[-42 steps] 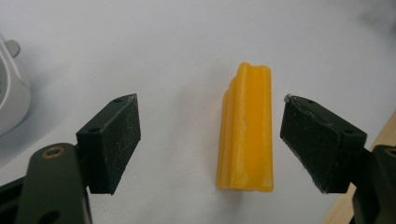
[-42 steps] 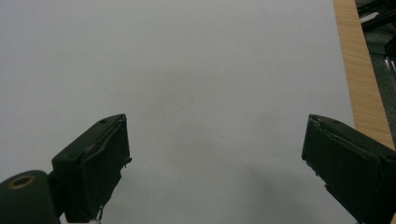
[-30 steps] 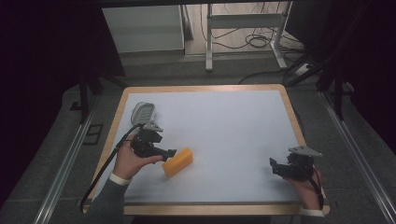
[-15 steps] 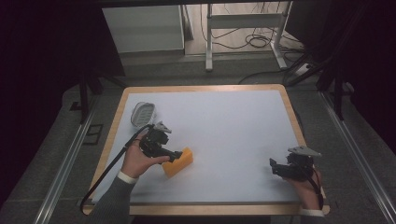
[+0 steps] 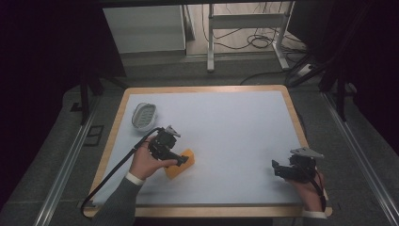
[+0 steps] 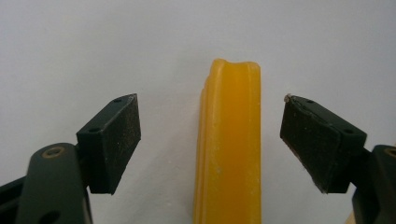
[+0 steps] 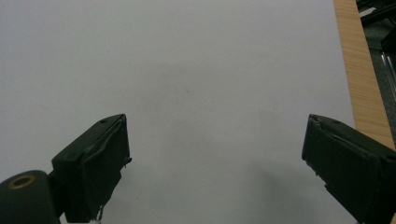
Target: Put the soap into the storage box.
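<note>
left hand-held gripper (image 6: 210, 140) moved down | jaws now straddle yellow block (image 6: 229, 140), untouched

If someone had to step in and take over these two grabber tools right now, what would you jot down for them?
Left gripper: open, its jaws on either side of the yellow block with a gap on both sides, not touching it.
Right gripper: open, holding nothing, over bare white table near the front right corner.
Things: the yellow block lies on the table at front left; a small grey oval dish sits behind it, near the left edge.
Done: the left gripper is lined up around the block.
Left: probably close on the block and lift it; where it goes from there is unclear, perhaps the dish.
</note>
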{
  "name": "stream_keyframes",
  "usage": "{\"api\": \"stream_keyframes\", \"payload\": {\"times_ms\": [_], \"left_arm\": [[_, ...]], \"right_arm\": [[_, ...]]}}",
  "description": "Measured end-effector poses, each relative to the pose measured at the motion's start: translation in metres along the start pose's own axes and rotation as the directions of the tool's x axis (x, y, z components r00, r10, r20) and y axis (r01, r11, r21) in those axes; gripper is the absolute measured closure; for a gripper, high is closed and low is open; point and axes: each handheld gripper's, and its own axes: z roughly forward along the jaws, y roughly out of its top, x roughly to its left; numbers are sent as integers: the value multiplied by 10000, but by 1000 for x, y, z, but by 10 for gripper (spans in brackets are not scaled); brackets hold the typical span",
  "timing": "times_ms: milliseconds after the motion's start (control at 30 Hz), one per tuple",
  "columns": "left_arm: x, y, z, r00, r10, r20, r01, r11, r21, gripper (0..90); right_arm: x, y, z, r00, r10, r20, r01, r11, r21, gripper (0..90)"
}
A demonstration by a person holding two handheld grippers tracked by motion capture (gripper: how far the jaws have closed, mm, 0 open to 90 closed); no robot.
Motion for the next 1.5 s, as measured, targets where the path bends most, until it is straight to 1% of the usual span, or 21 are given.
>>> {"api": "stream_keyframes", "payload": {"times_ms": [167, 233, 333, 533, 667, 700, 733, 767, 833, 1000, 1033, 1067, 1133, 1200, 1333, 1500], "left_arm": [[-2, -2, 6, 9999, 103, -30, -103, 9998, 167, 211], [-3, -2, 8, 10000, 52, 9, -53, 9997, 230, 218], [-3, -3, 11, 10000, 86, -3, -86, 9995, 318, 236], [-5, -7, 20, 9998, 178, -37, -175, 9978, 647, 277], [-7, -10, 24, 9997, 237, -45, -232, 9964, 816, 355], [-7, -11, 25, 9996, 283, -44, -278, 9961, 840, 409], [-7, -11, 25, 9996, 283, -44, -278, 9961, 840, 437], [-7, -12, 25, 9996, 292, -40, -288, 9965, 783, 437], [-7, -12, 26, 9994, 334, 56, -337, 9958, 849, 525], [-8, -12, 28, 9992, 385, 125, -395, 9949, 933, 561], [-9, -13, 28, 9991, 407, 139, -419, 9948, 928, 582], [-9, -13, 28, 9991, 407, 139, -419, 9948, 928, 586], [-11, -13, 28, 9986, 526, -110, -515, 9949, 870, 600], [-11, -13, 27, 9982, 579, -166, -562, 9948, 849, 605], [-11, -13, 27, 9983, 556, -145, -542, 9949, 845, 607], [-9, -13, 24, 9987, 516, -23, -511, 9937, 995, 608]], "right_arm": [[0, 0, 0, 10000, 21, 10, -21, 10000, 13, 75], [0, 0, 0, 10000, 12, 10, -13, 10000, 24, 75], [0, -1, 0, 10000, 12, 14, -12, 10000, 28, 75], [-1, -1, 1, 10000, 0, 42, -1, 10000, 44, 75], [-1, -1, 1, 10000, -9, 46, 9, 10000, 47, 75], [0, -1, 1, 10000, -15, 51, 15, 10000, 46, 75], [0, -1, 1, 10000, -15, 51, 15, 10000, 46, 75], [0, -1, 1, 10000, -4, 74, 3, 10000, 57, 75], [0, -1, 1, 10000, 1, 70, -1, 10000, 77, 75], [0, -1, 2, 10000, -13, 85, 13, 10000, 78, 75], [0, -1, 2, 9999, -43, 100, 43, 10000, 79, 75], [0, -1, 2, 9999, -51, 107, 50, 10000, 79, 75], [0, -1, 2, 9999, -35, 113, 34, 10000, 89, 75], [0, -2, 2, 9999, -54, 121, 53, 9999, 88, 75], [0, -2, 2, 9999, -51, 130, 50, 9999, 94, 75], [-1, -2, 2, 9999, -67, 147, 66, 9999, 87, 75]]}}
